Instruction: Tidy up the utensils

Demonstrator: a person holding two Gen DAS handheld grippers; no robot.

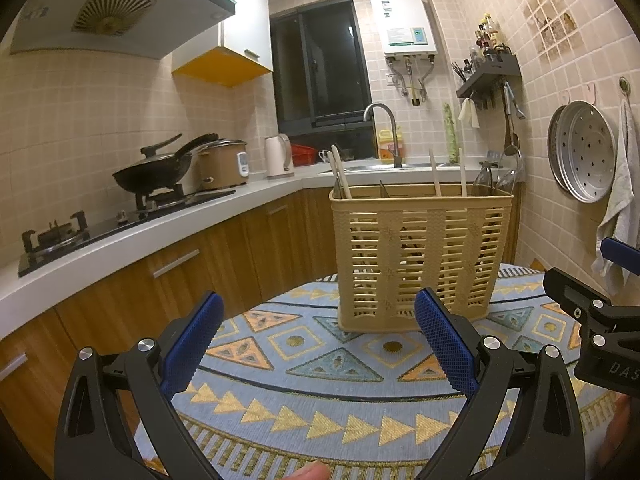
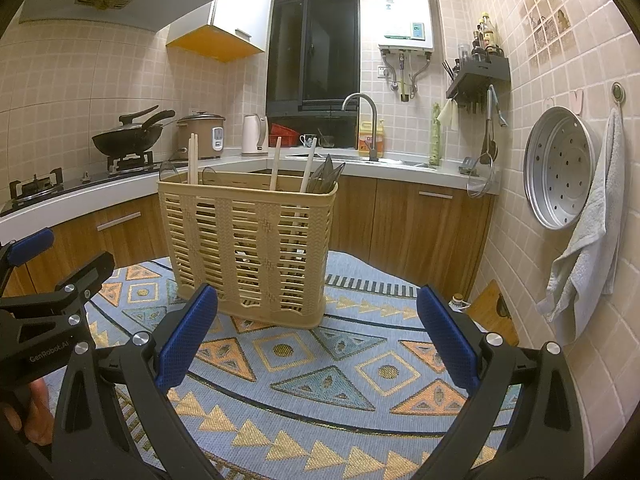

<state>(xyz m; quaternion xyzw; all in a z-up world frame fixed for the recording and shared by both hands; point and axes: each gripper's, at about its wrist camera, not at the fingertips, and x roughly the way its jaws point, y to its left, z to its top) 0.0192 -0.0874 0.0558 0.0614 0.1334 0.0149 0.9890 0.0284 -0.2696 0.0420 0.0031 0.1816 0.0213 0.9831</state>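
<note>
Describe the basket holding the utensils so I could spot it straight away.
Find the round table with the blue and orange patterned cloth in the middle of the kitchen. On it stands the basket, the only thing on the cloth: a tall beige plastic box with slatted sides. Pale chopsticks and clear plastic utensils poke out of its top.

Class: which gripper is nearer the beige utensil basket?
Left, slightly. The left gripper faces the utensil basket head-on, just short of it; the right gripper sits back, off its right.
</note>
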